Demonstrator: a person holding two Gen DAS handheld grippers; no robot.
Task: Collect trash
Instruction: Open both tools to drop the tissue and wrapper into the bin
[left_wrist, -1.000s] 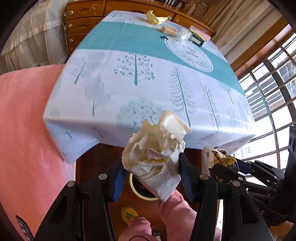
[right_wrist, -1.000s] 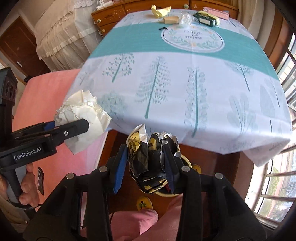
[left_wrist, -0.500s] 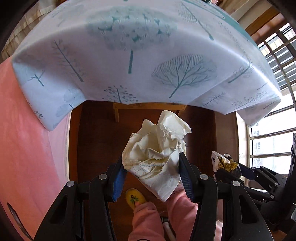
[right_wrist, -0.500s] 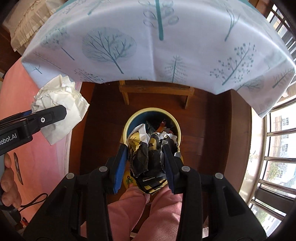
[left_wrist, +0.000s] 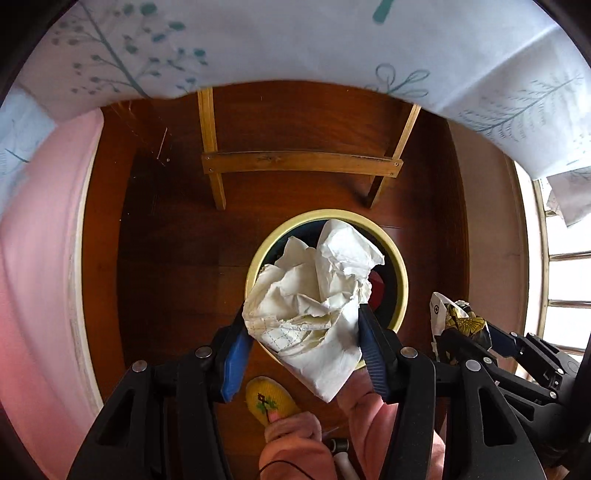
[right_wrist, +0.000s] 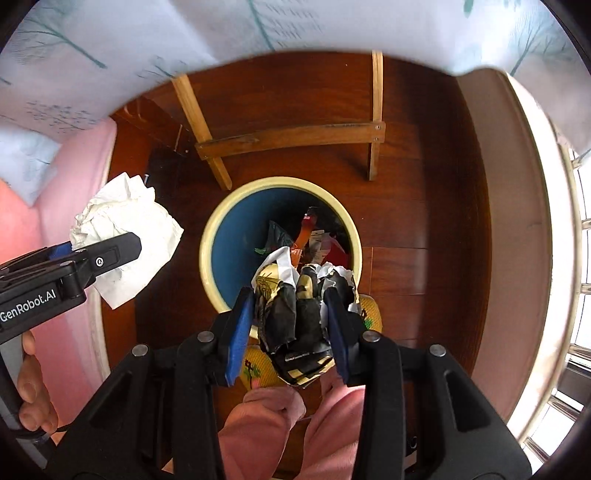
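My left gripper is shut on a crumpled white paper and holds it above the near rim of a round bin with a cream rim and blue inside. My right gripper is shut on a crumpled black and gold wrapper above the bin's near edge. Several pieces of trash lie inside the bin. In the right wrist view the left gripper with the paper is to the bin's left. In the left wrist view the right gripper with the wrapper is at the right.
The bin stands on a dark wooden floor under a table with a tree-print cloth and a wooden frame. Pink bedding lies at the left, a window at the right. The person's pink-clad legs and yellow slippers are below.
Both grippers have tilted down and moved forward from the table's edge to over the bin. Each still holds its trash.
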